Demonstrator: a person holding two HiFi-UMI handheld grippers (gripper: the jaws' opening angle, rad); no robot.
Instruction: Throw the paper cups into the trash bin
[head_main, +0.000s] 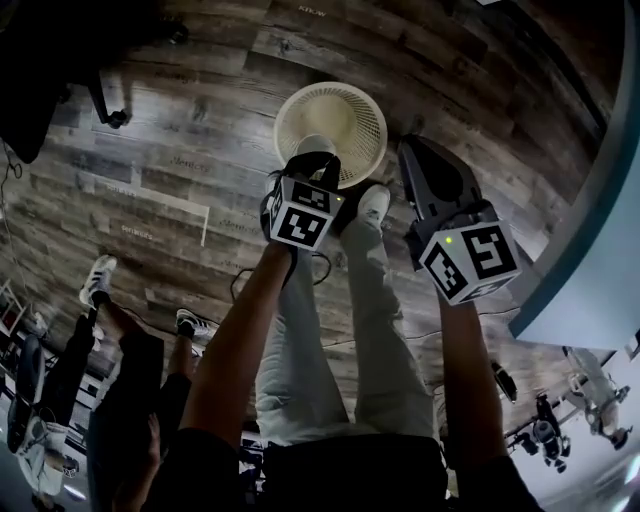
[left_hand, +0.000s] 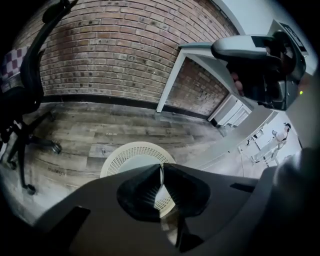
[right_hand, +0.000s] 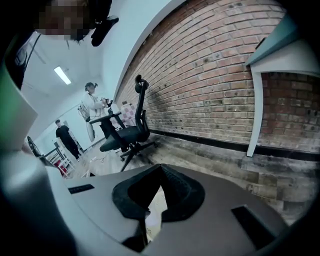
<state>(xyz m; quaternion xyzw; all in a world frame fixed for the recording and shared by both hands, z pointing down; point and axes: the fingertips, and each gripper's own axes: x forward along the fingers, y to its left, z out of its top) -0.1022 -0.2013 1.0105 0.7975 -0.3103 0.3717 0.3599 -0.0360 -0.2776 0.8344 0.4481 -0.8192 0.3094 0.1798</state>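
Currently over wood floor (head_main: 180, 150); tabletop (head_main: 590, 260) cut off at the right edge of the head view.

Bin (head_main: 350, 105): white mesh, round, upright on the floor, mouth up. The inside reads plain pale; I cannot make out its contents.

Left tongs (head_main: 315, 160): narrow, pinched on a thin pale edge, seen edge-on in the left gripper view (left_hand: 161, 167). From the head this reads as the cup (head_main: 316, 146), at the tips and over the near part of the bin mouth, above the rim. Its mouth and long axis cannot be fixed; the gripper body covers most of it.

Right tongs (right_hand: 160, 167): tips together, nothing between them, held beside the bin and to the right of the left tongs.
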